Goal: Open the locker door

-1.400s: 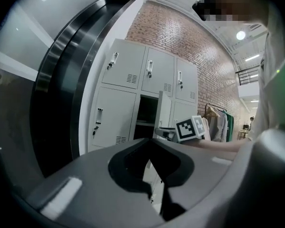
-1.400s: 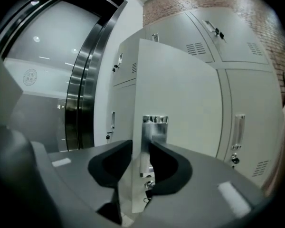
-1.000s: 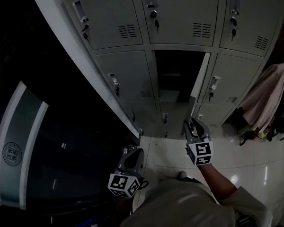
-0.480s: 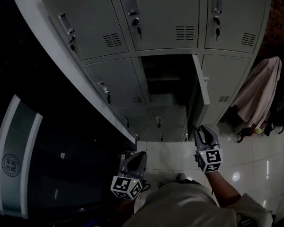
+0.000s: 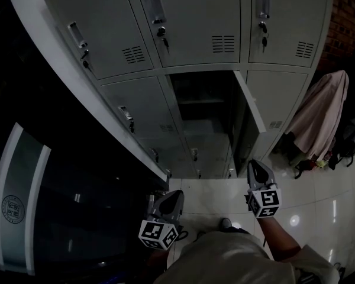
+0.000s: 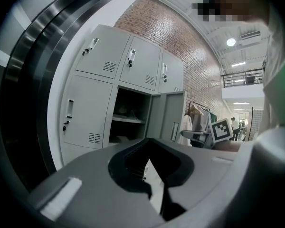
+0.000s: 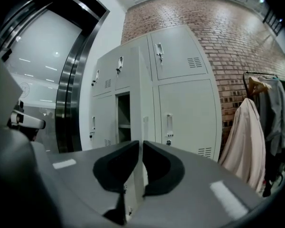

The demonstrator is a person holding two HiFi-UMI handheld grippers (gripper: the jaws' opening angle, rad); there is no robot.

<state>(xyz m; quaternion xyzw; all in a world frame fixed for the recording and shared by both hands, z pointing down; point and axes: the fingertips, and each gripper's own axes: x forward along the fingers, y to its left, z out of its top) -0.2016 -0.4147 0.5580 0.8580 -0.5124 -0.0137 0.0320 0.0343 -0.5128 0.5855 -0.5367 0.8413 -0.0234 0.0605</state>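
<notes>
The grey middle locker door [image 5: 250, 108] stands swung out to the right, and its dark compartment [image 5: 204, 102] with a shelf is exposed. My right gripper [image 5: 254, 164] hangs low in front of the door, apart from it. Its jaws are closing to a narrow slit with nothing between them. In the right gripper view that gripper [image 7: 141, 146] points at the door's edge [image 7: 145, 94]. My left gripper [image 5: 178, 193] is near my body at the lower left, shut and empty. In the left gripper view it [image 6: 149, 163] faces the open compartment [image 6: 130, 113] from a distance.
Closed lockers with keys surround the open one. A pale garment [image 5: 319, 117] hangs on a rack at the right, beside a brick wall [image 5: 346, 22]. A dark glass wall with a white frame [image 5: 23, 176] runs along the left. The floor is glossy tile [image 5: 213, 197].
The door has swung wider open. My right gripper has drawn back from the door toward my body and its jaws have narrowed. The left gripper has stayed low.
</notes>
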